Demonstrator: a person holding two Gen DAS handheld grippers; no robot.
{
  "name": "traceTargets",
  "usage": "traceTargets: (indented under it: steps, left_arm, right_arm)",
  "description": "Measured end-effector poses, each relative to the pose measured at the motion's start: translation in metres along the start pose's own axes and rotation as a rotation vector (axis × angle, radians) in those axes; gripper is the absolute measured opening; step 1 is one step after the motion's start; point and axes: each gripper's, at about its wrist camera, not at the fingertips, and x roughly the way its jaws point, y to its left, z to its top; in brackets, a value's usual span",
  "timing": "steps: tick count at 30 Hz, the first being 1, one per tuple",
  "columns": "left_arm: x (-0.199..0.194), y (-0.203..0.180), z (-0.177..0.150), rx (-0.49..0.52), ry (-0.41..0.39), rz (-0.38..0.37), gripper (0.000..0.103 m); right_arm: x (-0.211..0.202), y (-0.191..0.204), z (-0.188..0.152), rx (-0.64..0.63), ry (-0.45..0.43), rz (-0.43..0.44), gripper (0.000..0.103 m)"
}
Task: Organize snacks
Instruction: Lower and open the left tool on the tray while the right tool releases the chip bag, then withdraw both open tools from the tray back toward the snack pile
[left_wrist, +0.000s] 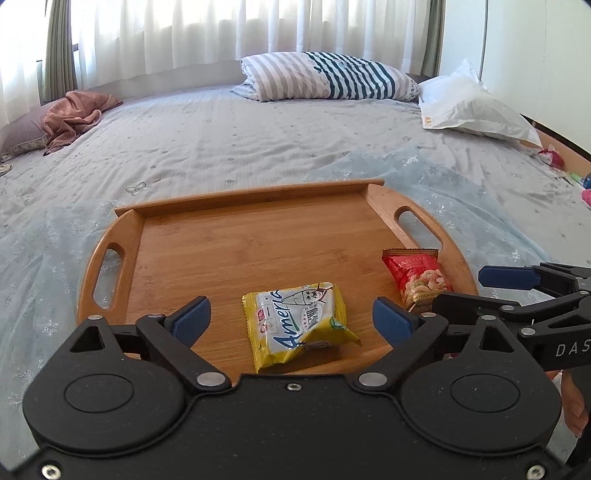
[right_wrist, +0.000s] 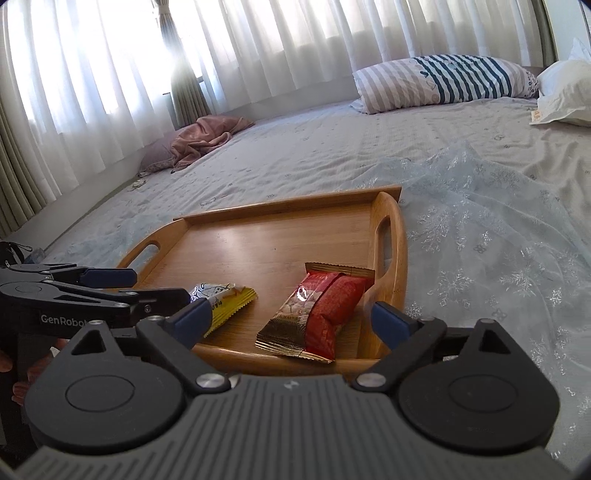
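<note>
Left wrist view: a rectangular bamboo serving tray with cut-out handles (left_wrist: 236, 240) lies on a pale grey patterned bedsheet (left_wrist: 221, 147), part of it draped with sheer snowflake-print fabric (left_wrist: 461, 192). White curtains (left_wrist: 221, 29) close off the room at 12 o'clock. The left gripper (left_wrist: 291, 319) hangs with its blue-padded jaws spread wide, nothing between the pads, framing a yellow-and-white snack packet (left_wrist: 295, 325) that lies flat near the tray's front edge. A red nut packet with gold ends (left_wrist: 417, 277) lies at 3 o'clock of it, near the right handle. The right gripper (left_wrist: 517, 291) enters from 3 o'clock, hiding that packet's near end. Only this view shows small bright toys (left_wrist: 550, 157) at the bed's far right edge.

Right wrist view: the right gripper (right_wrist: 291, 319) is likewise spread wide and empty, bracketing the red packet (right_wrist: 317, 314); its plain back seam shows here. The left gripper (right_wrist: 110, 288) crosses at 9 o'clock, covering much of the yellow packet (right_wrist: 225, 299). A striped pillow (right_wrist: 443, 79), a white pillow (right_wrist: 565, 92) and a crumpled pink cloth (right_wrist: 203, 138) lie beyond.
</note>
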Motion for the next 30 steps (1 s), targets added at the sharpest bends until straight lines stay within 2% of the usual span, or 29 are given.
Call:
traceTargets:
  steps: [5, 14, 20, 30]
  left_arm:
    - [-0.021, -0.001, -0.012, 0.005, -0.019, -0.015, 0.101]
    - [-0.054, -0.01, -0.035, 0.063, -0.05, 0.0, 0.103]
    - [-0.071, -0.008, -0.046, 0.021, -0.034, -0.049, 0.103]
    - [-0.095, -0.001, -0.072, -0.015, -0.069, -0.075, 0.103]
  right_arm:
    - [-0.016, 0.009, -0.008, -0.038, -0.04, -0.03, 0.103]
    - [-0.035, 0.018, -0.028, -0.046, -0.119, -0.099, 0.103]
    - [-0.045, 0.02, -0.039, -0.032, -0.141, -0.123, 0.103]
    - [-0.059, 0.025, -0.066, -0.031, -0.166, -0.204, 0.103]
